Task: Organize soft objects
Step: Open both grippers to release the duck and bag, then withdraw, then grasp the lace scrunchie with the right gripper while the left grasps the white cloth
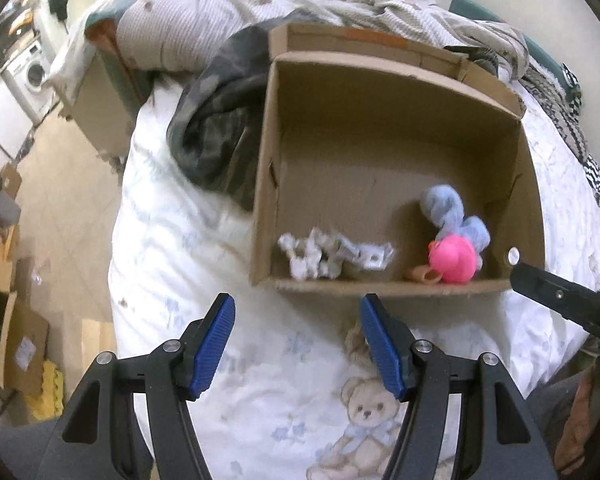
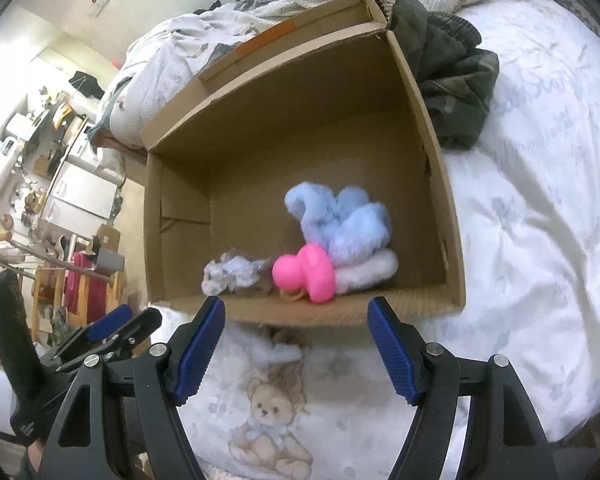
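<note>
Both wrist views are bright and evenly lit by soft, diffuse room light. The white bedding (image 1: 204, 240) is close to overexposed, its pale print washed out. The inside of the cardboard box (image 1: 380, 152) is darker, with soft shadow along its inner walls and under the pink toy (image 2: 306, 274). In the right wrist view a blown-out white patch sits at the far left edge. Fisheye distortion bends the box edges and curves the bed; black vignetting fills the corners. Slight motion blur softens the grey crumpled item (image 1: 324, 254) and the background room; the near blue pads (image 2: 198, 350) are sharper.
</note>
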Motion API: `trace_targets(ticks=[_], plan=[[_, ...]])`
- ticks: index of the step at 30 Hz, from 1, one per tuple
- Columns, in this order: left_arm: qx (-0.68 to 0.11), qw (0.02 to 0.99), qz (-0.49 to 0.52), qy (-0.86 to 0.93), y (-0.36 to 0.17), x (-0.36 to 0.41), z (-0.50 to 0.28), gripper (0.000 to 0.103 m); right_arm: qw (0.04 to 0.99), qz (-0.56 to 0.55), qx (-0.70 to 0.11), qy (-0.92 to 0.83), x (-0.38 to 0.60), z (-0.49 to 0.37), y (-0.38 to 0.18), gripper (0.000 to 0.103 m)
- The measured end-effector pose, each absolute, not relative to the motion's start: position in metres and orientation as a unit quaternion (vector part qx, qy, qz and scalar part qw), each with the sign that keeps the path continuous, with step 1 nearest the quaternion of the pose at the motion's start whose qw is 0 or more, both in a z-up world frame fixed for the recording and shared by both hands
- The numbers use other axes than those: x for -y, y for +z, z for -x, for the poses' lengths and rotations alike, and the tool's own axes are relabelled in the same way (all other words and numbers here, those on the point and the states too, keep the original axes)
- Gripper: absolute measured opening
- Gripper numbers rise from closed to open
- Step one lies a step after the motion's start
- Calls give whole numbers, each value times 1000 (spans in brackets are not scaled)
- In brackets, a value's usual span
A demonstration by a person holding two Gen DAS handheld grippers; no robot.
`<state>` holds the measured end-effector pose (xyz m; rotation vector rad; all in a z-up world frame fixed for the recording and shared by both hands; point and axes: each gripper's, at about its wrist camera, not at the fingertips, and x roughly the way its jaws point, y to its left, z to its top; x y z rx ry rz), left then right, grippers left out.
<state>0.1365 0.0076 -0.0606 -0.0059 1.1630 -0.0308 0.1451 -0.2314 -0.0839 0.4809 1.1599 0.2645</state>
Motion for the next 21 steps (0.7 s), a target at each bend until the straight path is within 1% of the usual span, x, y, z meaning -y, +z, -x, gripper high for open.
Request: trace_targets(ticks=[6, 8, 11, 14, 17, 21], plan=[[-574, 818, 29, 2, -75, -25, -128, 62, 790, -230, -550, 144, 220, -128, -90, 78], [-580, 813, 48, -3, -78, -28, -129, 62, 778, -222, -569, 146, 213, -129, -100, 78], [-587, 805, 82, -25, -84, -27, -132, 62, 760, -176, -612, 132, 201, -132, -119, 78], [-605, 789, 96, -44, -97, -16, -139, 61, 741, -152, -642, 126, 192, -131, -137, 78], [-616, 779, 101, -60, -109, -2, -146, 56, 729, -155, -653, 139, 188, -130, -145, 78], [-623, 775, 86, -70, -121, 17, -157, 44, 719, -141, -665, 145, 183, -128, -155, 78]])
